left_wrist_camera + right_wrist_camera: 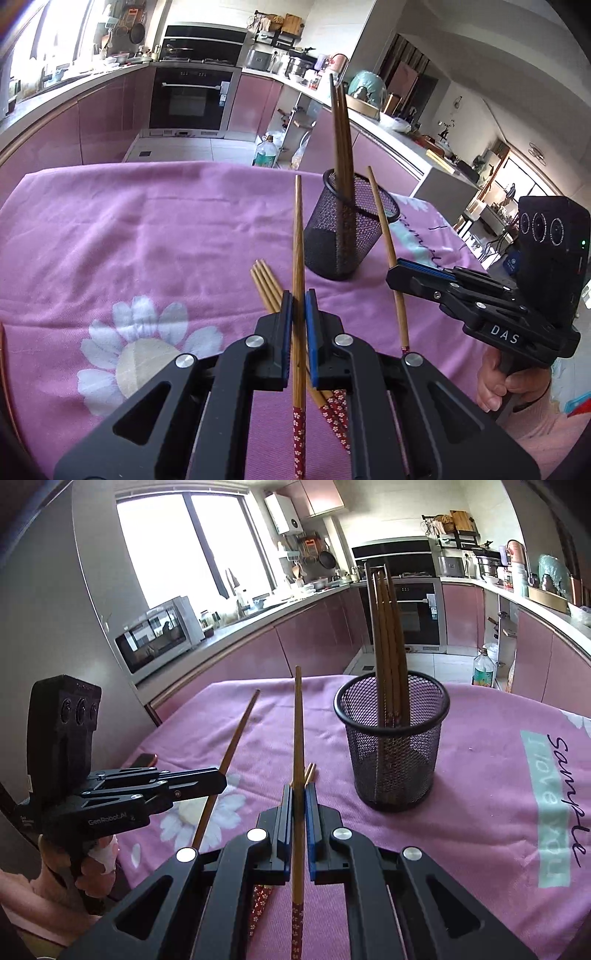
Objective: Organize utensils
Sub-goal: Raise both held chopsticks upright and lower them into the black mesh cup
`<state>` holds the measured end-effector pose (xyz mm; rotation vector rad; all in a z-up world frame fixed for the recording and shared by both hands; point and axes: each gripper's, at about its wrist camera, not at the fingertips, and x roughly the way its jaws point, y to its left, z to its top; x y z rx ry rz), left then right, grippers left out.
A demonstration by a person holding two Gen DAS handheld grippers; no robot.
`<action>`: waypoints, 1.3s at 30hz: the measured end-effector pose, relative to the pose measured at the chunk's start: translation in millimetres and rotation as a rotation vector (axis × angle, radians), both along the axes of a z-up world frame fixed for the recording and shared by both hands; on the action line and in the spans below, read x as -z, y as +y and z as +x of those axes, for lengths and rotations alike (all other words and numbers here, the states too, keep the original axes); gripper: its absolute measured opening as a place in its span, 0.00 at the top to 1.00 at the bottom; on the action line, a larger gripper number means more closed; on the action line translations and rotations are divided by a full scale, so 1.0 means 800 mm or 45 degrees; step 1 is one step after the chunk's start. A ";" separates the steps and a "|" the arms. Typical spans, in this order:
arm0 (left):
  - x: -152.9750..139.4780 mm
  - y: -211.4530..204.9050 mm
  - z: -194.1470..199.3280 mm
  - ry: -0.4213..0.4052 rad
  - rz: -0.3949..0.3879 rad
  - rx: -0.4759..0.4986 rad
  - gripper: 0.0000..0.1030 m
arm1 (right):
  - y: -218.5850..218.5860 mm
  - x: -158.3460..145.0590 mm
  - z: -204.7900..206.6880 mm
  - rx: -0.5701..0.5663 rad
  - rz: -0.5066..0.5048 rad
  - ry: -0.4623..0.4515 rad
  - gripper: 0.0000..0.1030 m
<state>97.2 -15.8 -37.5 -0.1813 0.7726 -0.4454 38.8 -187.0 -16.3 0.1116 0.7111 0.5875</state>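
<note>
The left gripper (299, 299) is clamping a single wooden chopstick (297, 258) between its blue pads, jaws drawn in tight on the shaft; the chopstick is pointing toward twelve o'clock in the left wrist view, its red flower-patterned end hanging below the fingers. The right gripper (299, 794) is doing the same with a chopstick of its own (298, 746) — pinched tight, tip aimed at twelve o'clock, patterned end trailing down at six. In the left wrist view that right gripper (397, 273) is sitting at about three o'clock with its chopstick (384, 236) slanting up beside the cup, and a hand (506, 384) is wrapping the handle below it.

A black mesh cup (347, 236) is standing upright on the pink flowered cloth (129, 240), at one o'clock from the left gripper and likewise at one o'clock from the right. Several chopsticks (389, 635) are already standing in it, leaning together and rising well above the rim.

A small bundle of loose chopsticks (264, 284) is lying on the cloth just under the left fingers — tips toward eleven o'clock, patterned ends hidden partly beneath the gripper.
</note>
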 end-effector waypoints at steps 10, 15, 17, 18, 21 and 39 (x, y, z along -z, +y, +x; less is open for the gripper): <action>-0.023 -0.007 -0.006 -0.057 -0.016 0.021 0.93 | -0.016 -0.008 -0.002 0.023 0.042 -0.028 0.95; -0.028 -0.009 -0.006 -0.075 -0.028 0.034 0.93 | -0.017 -0.012 -0.002 0.035 0.053 -0.044 0.95; -0.031 -0.010 -0.007 -0.082 -0.036 0.038 0.93 | -0.018 -0.015 -0.001 0.039 0.058 -0.048 0.95; -0.032 -0.010 -0.007 -0.085 -0.041 0.041 0.93 | -0.019 -0.016 -0.001 0.042 0.059 -0.054 0.95; -0.039 -0.010 -0.007 -0.103 -0.054 0.050 0.93 | -0.022 -0.022 -0.001 0.050 0.062 -0.074 0.95; -0.088 -0.018 0.003 -0.208 -0.115 0.101 0.93 | -0.036 -0.059 0.002 0.091 0.084 -0.194 0.95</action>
